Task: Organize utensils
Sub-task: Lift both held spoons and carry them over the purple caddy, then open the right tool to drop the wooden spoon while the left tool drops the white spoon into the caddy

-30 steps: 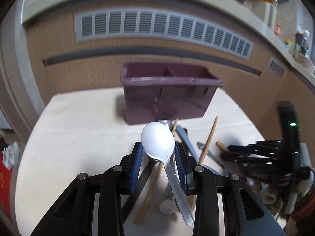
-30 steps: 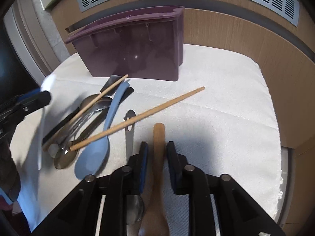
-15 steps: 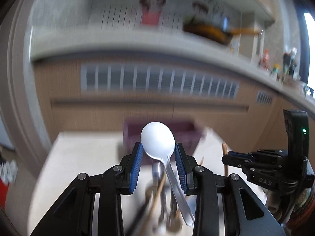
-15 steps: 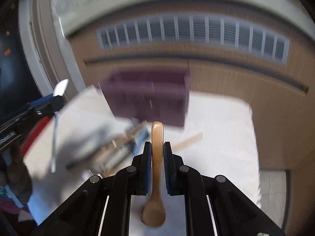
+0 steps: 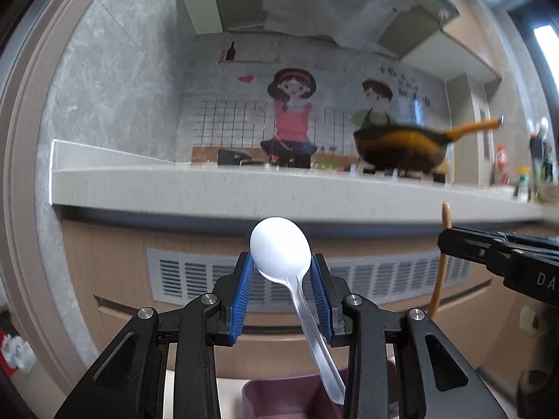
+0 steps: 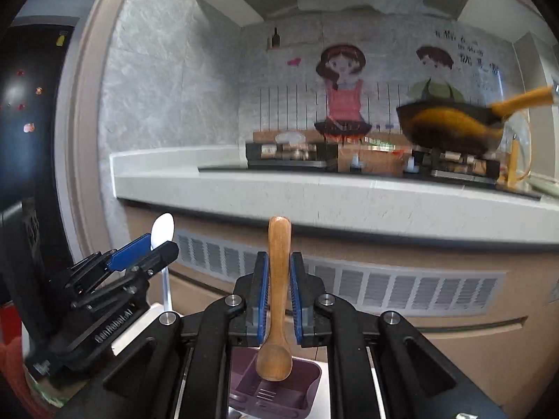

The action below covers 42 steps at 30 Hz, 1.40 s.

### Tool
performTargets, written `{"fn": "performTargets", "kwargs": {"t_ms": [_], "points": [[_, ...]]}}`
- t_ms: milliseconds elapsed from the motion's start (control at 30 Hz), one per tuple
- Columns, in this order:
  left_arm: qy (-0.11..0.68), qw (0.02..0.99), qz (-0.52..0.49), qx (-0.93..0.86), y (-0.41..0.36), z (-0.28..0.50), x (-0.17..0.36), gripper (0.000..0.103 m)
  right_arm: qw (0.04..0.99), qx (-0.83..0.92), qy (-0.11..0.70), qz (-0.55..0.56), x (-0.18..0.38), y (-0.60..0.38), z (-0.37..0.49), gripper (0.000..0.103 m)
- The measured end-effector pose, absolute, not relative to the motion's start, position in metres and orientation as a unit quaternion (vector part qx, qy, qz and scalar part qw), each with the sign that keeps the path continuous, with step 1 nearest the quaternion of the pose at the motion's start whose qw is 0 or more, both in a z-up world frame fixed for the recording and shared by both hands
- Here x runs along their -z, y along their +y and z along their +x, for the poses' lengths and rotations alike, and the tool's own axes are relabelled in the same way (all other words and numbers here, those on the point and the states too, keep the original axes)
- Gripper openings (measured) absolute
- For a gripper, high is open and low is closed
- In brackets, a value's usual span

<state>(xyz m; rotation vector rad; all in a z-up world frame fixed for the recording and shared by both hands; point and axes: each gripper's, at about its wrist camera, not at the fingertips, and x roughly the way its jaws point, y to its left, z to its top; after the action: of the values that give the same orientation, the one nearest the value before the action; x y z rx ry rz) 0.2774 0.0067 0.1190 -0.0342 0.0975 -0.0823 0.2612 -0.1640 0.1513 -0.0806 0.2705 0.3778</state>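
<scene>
The right gripper (image 6: 279, 300) pinches a wooden spoon (image 6: 276, 300) by the handle, bowl hanging down and handle tip up, so its long axis runs close to vertical. Just below that bowl sits the purple utensil caddy (image 6: 279, 389), its slotted floor visible (which compartment lies under the spoon I cannot tell). The left gripper (image 5: 281, 296) grips a white plastic spoon (image 5: 281, 248) across the base of its bowl, bowl upward, clear handle slanting down to the right toward the rim of the same caddy (image 5: 279, 389) at the bottom edge of that view. Both utensils stand above the caddy; judging by the right wrist view, the wooden spoon looks the nearer to drop in, needing mainly a straight descent. Behind runs a vented cabinet front (image 6: 384, 289), then the countertop (image 6: 314, 192) with a wok (image 6: 450, 125).
</scene>
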Motion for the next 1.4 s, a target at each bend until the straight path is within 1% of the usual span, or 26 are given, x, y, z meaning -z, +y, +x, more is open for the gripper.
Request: {"fn": "performTargets", "kwargs": {"t_ms": [200,267,333,467,533,600,633,667,800,833,933,1033,1200,1300,1333,1400], "points": [[0.06,0.997,0.015,0.04,-0.003,0.294,-0.078,0.035,0.969,-0.167,0.174,-0.053,-0.099,-0.155,0.287,0.012],[0.075,0.996,0.024,0.043,-0.005,0.298,-0.066,0.035,0.966,-0.167,0.191,-0.054,-0.087,-0.154,0.291,0.012],[0.096,0.994,0.021,0.052,-0.004,0.3,-0.056,0.035,0.962,-0.17,0.207,-0.056,-0.075,-0.154,0.293,0.012],[0.153,0.981,0.0,0.116,0.003,0.299,-0.043,0.036,0.932,-0.223,0.284,-0.037,-0.056,-0.161,0.299,0.013],[0.175,0.975,-0.011,0.133,0.008,0.295,-0.041,0.036,0.929,-0.217,0.297,-0.034,-0.052,-0.165,0.293,0.015],[0.171,0.978,-0.017,0.121,0.015,0.285,-0.046,0.04,0.934,-0.204,0.291,-0.041,-0.055,-0.17,0.28,0.015],[0.169,0.979,-0.025,0.115,0.02,0.278,-0.051,0.046,0.936,-0.198,0.286,-0.046,-0.059,-0.173,0.27,0.015],[0.169,0.979,-0.035,0.11,0.026,0.273,-0.056,0.048,0.939,-0.193,0.281,-0.051,-0.063,-0.176,0.261,0.015],[0.189,0.973,-0.082,0.099,0.049,0.25,-0.067,0.051,0.936,-0.184,0.292,-0.069,-0.058,-0.186,0.232,0.024],[0.199,0.971,-0.09,0.098,0.053,0.246,-0.066,0.051,0.934,-0.181,0.299,-0.074,-0.053,-0.188,0.227,0.024],[0.22,0.967,-0.094,0.09,0.059,0.236,-0.058,0.051,0.927,-0.175,0.321,-0.079,-0.04,-0.192,0.216,0.024],[0.249,0.958,-0.102,0.098,0.062,0.231,-0.05,0.051,0.921,-0.181,0.341,-0.059,-0.03,-0.199,0.208,0.024],[0.303,0.94,-0.104,0.121,0.054,0.236,-0.044,0.051,0.915,-0.178,0.358,-0.053,-0.019,-0.202,0.204,0.024],[0.328,0.931,-0.102,0.122,0.048,0.243,-0.041,0.047,0.914,-0.176,0.362,-0.046,-0.015,-0.204,0.205,0.024],[0.328,0.933,-0.095,0.116,0.046,0.244,-0.041,0.044,0.914,-0.178,0.363,-0.039,-0.015,-0.205,0.206,0.024],[0.317,0.939,-0.087,0.097,0.046,0.245,-0.042,0.043,0.913,-0.188,0.361,-0.025,-0.023,-0.201,0.211,0.024]]}}
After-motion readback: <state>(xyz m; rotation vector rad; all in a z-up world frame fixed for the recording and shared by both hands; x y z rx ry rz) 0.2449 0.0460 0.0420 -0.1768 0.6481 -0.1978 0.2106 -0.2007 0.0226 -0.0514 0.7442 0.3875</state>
